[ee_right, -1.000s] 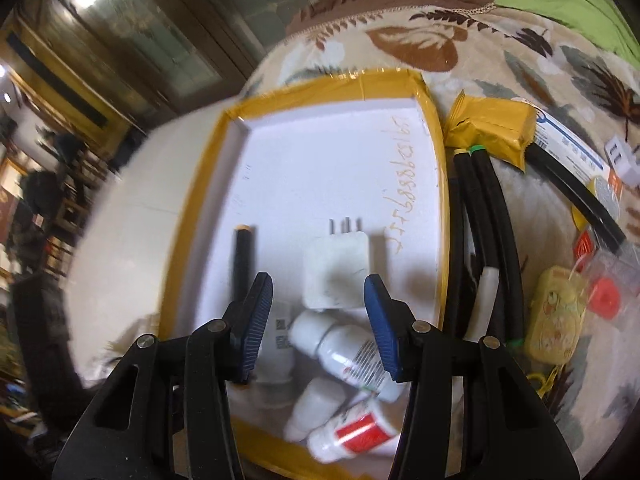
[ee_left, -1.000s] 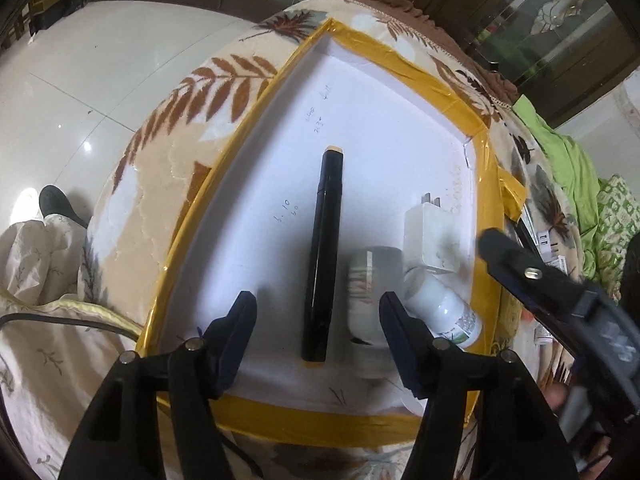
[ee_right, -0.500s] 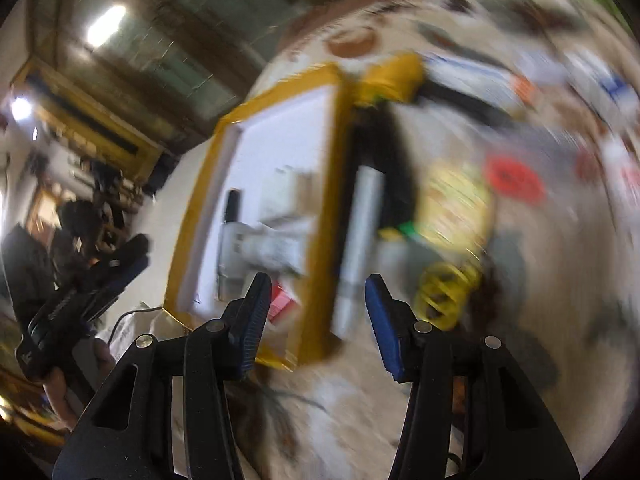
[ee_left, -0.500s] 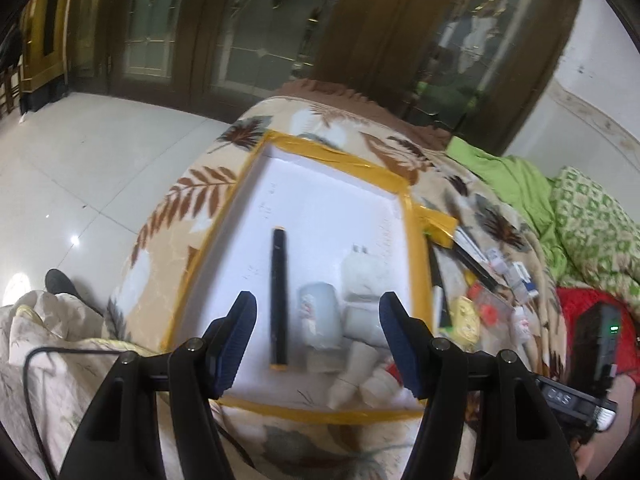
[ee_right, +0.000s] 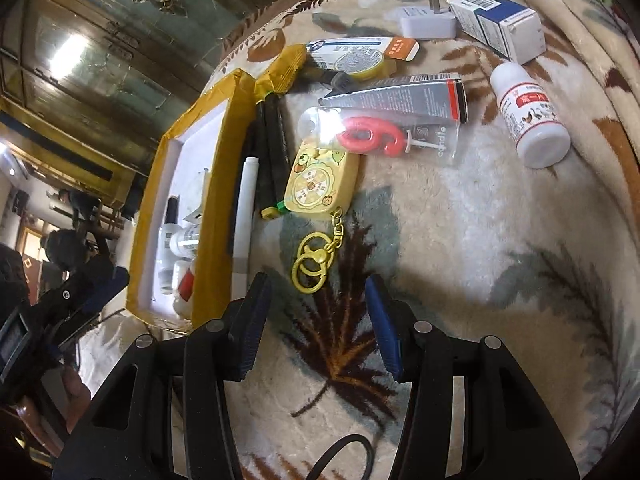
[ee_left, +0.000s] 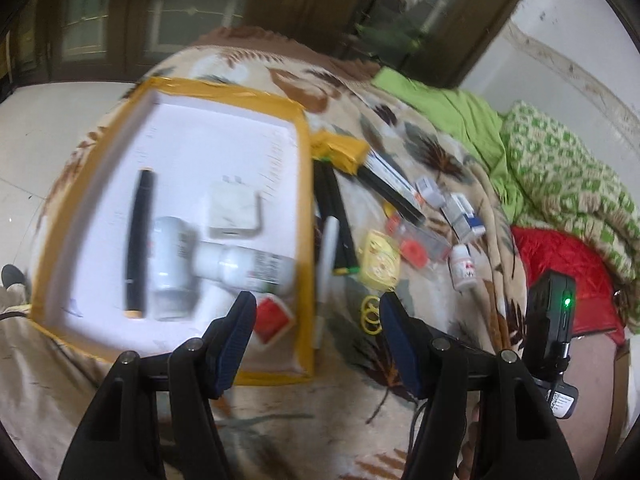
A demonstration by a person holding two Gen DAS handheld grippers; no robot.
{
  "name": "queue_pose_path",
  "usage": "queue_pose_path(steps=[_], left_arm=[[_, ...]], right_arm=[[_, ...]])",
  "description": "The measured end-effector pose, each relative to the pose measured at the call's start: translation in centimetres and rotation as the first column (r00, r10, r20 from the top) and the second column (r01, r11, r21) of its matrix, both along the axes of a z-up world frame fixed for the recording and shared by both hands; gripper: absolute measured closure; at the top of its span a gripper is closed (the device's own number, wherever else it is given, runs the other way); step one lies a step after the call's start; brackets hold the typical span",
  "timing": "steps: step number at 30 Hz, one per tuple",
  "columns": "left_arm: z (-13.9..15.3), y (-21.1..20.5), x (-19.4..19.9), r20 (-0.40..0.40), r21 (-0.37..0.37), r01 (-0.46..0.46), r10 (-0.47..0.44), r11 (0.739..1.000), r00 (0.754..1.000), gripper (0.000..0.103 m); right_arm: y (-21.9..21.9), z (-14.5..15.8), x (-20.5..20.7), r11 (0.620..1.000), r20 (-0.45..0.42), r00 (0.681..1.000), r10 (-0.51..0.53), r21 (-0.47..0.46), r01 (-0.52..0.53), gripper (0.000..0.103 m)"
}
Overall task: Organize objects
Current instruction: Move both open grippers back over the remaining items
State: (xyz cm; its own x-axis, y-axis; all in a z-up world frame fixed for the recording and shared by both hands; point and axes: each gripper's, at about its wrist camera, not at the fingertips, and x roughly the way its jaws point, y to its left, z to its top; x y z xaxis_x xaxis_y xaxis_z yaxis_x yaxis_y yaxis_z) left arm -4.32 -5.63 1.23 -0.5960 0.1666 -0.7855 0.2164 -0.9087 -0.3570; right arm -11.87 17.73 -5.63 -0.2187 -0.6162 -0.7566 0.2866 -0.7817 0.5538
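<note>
Jaws of both the left hand-held gripper (ee_left: 314, 322) and right hand-held gripper (ee_right: 316, 308) stand spread, empty, above the leaf-patterned blanket (ee_right: 460, 220); yellow keychain (ee_right: 320, 188) lies ahead.

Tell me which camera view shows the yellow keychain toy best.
The right wrist view: the yellow keychain toy is sharp there, with its face, chain and rings visible. The left wrist view shows it small and blurred.

Black hand-held gripper (ee_right: 316, 312), blue pads (ee_right: 380, 320), silver screws
</note>
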Motion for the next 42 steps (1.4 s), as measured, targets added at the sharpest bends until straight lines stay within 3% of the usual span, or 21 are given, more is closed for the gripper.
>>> queue_pose_path(steps=[7,16,25,36,42], left_arm=[[-0.9,2.8,-2.2,0.041,-0.030,0.071,-0.070,0.997,0.997,0.039],[-3.1,3.8,-3.5,0.112,-0.031,0.069,-0.065,0.997,0.992,0.039],[-3.4,4.4,-2.9,0.077,-0.106,0.049,-0.041,0.993,0.996,0.039],[-3.0,5.9,-3.0,0.026,-0.143,0.076,-0.073,0.987,0.997,0.039],[-2.1,7.1,-2.9,-0.029,-0.178,0.100,-0.106,0.979,0.994,0.039]], right_arm=[[0.3,-0.7,-0.7,1.000,0.007,1.000,0.013,-0.023,-0.013,0.054],[-0.2,-0.8,-1.4,0.995,-0.039,0.994,0.100,-0.010,-0.101,0.054],[-1.2,0.1,-1.9,0.979,-0.097,0.975,0.201,0.057,-0.196,0.054],[-0.5,1.5,-3.5,0.978,-0.149,0.967,0.208,0.068,-0.200,0.054],[-0.1,1.1,-4.3,0.979,-0.136,0.969,0.204,0.053,-0.198,0.054]])
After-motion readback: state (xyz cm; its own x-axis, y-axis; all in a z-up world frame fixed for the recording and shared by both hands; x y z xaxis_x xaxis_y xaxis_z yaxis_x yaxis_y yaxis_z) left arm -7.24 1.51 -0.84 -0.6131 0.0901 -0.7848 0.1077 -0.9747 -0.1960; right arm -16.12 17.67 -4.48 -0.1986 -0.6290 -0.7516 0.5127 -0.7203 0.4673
